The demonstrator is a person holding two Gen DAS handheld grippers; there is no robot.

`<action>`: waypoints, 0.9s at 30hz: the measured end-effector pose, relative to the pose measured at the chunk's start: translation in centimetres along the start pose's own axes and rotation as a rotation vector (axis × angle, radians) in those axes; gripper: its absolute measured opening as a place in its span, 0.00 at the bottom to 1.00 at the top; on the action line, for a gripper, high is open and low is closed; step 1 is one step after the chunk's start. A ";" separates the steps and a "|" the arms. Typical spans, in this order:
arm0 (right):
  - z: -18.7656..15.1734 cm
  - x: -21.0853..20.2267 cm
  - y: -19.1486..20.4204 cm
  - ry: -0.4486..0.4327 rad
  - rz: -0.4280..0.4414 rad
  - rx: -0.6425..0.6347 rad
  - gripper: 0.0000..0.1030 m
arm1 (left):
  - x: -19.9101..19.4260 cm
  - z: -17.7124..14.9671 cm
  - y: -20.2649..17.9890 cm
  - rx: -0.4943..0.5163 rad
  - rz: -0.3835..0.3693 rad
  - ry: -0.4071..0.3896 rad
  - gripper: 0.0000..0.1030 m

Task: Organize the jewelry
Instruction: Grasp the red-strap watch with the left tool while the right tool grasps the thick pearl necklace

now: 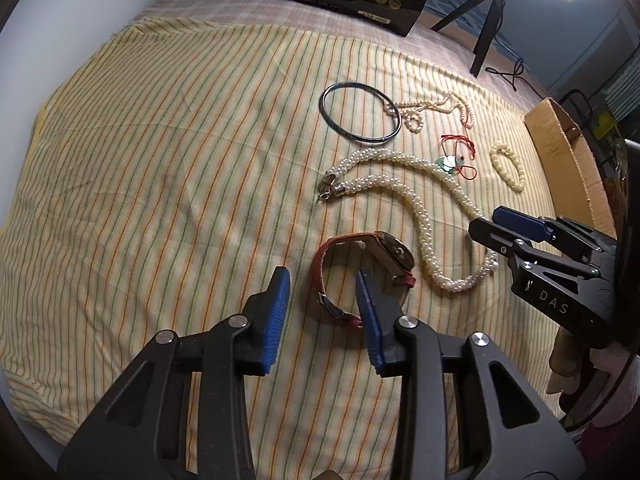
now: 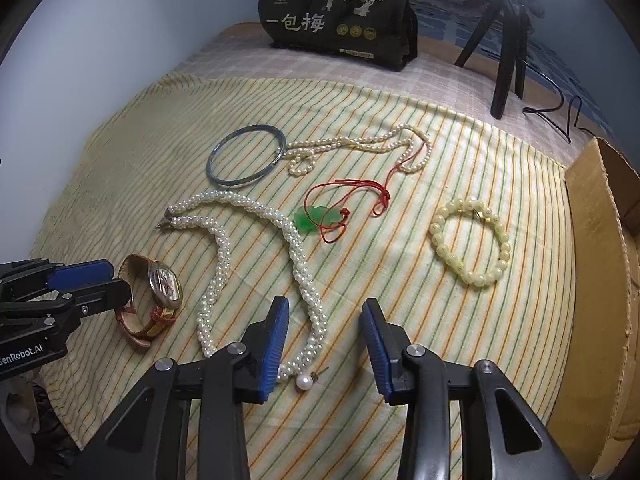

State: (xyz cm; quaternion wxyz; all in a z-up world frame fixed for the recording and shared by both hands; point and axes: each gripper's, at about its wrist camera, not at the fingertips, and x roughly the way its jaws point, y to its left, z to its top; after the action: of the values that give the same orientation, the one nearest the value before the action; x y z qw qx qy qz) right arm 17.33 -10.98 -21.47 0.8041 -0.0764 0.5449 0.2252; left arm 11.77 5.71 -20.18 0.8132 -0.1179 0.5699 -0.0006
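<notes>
A gold-cased watch (image 1: 394, 254) (image 2: 164, 284) on a red-brown strap stands on edge on the striped cloth (image 1: 160, 184). My left gripper (image 1: 324, 304) (image 2: 118, 278) is open, one finger inside the strap loop and one outside, with the strap between the pads but not pressed. A thick twisted pearl necklace (image 1: 400, 188) (image 2: 224, 248) curves beside the watch. My right gripper (image 2: 324, 332) (image 1: 486, 222) is open over its lower bend, and the rope runs between the fingers close to the left pad. A single large pearl (image 2: 303, 382) ends it.
Farther back lie a dark bangle (image 1: 372, 141) (image 2: 240, 185), a thin pearl strand (image 1: 440, 104) (image 2: 360, 142), a green pendant on red cord (image 1: 448, 164) (image 2: 316, 216) and a cream bead bracelet (image 1: 508, 172) (image 2: 440, 236). A cardboard box (image 1: 560, 152) (image 2: 592, 260) borders the right; a black bag (image 2: 336, 16) and tripod (image 2: 506, 60) stand behind.
</notes>
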 end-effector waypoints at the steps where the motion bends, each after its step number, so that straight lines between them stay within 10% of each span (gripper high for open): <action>1: 0.1 0.2 0.1 0.002 -0.004 -0.004 0.36 | 0.3 0.0 0.1 -0.006 0.003 0.005 0.33; 16: 1.1 0.9 1.3 -0.017 0.032 -0.005 0.06 | 2.3 0.3 0.8 -0.029 -0.028 0.021 0.25; 27: 1.2 -0.8 1.4 -0.060 0.197 0.068 0.05 | 1.9 0.8 0.6 -0.017 -0.057 -0.002 0.06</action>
State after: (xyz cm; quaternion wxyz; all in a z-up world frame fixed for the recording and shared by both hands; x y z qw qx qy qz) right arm 17.53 -9.49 -20.12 0.7962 0.0115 0.5327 0.2868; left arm 13.13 6.17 -21.82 0.8123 -0.1410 0.5656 -0.0191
